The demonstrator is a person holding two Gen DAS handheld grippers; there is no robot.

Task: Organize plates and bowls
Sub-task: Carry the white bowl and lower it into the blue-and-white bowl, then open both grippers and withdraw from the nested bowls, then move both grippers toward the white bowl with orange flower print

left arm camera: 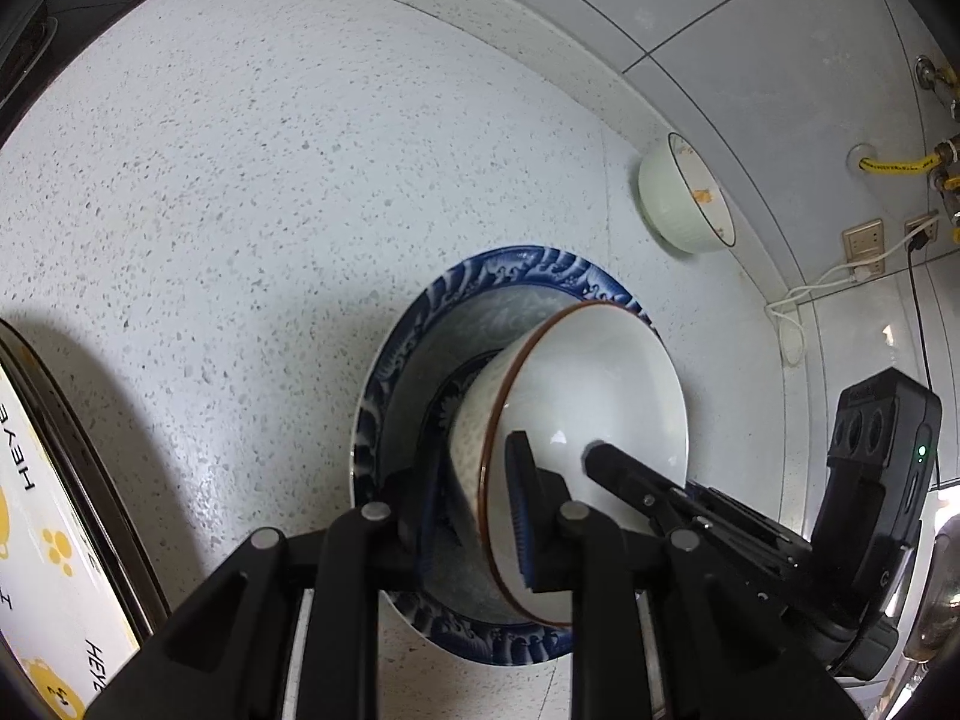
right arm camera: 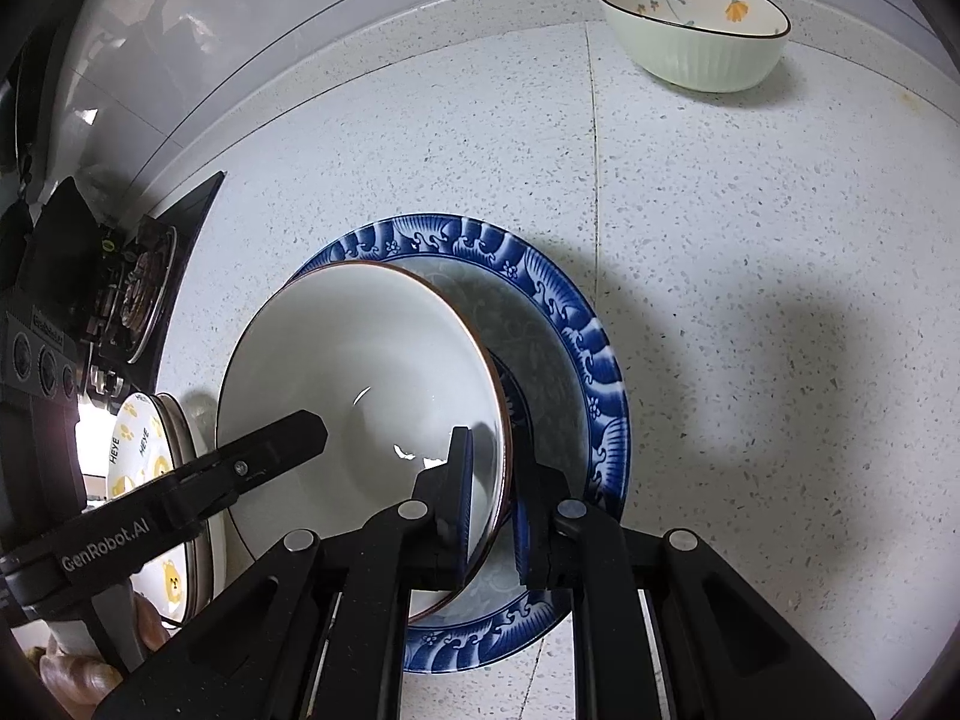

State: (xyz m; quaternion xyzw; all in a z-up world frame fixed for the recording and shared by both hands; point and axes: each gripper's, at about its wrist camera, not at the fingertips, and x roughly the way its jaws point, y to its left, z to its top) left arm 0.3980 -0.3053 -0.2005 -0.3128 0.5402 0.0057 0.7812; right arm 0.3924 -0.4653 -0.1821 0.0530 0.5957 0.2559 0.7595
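Countertop point(right arm camera: 750, 240) first: we see pale speckled stone running back to a tiled wall, hard enough that any dropped dish would chip or break on it. On it lies the blue-patterned plate point(right arm camera: 576, 324), wide, shallow and glazed; we judge it the heaviest piece here, stiff and slick, best taken at the rim if it has to move. Sitting in that plate is the white bowl point(right arm camera: 372, 372) with a thin brown rim, tilted in the left wrist view so that one side looks raised off the plate. It is glossy ceramic, rigid, brittle and slippery, so the thin wall near the rim is the sensible hold.

Both claws are on it. Our left gripper point(left arm camera: 474, 504) pinches the bowl's wall, one pad inside and one outside, jaws nearly closed. Our right gripper point(right arm camera: 489, 498) clamps the opposite side of the rim the same way, almost fully closed. With two narrow pinches on smooth glaze, we expect the bowl to twist or slide if the two hands drift apart.

Well apart, by the wall, stands a smaller pale green bowl point(right arm camera: 702, 54) with orange flowers, ribbed outside, light and equally fragile.
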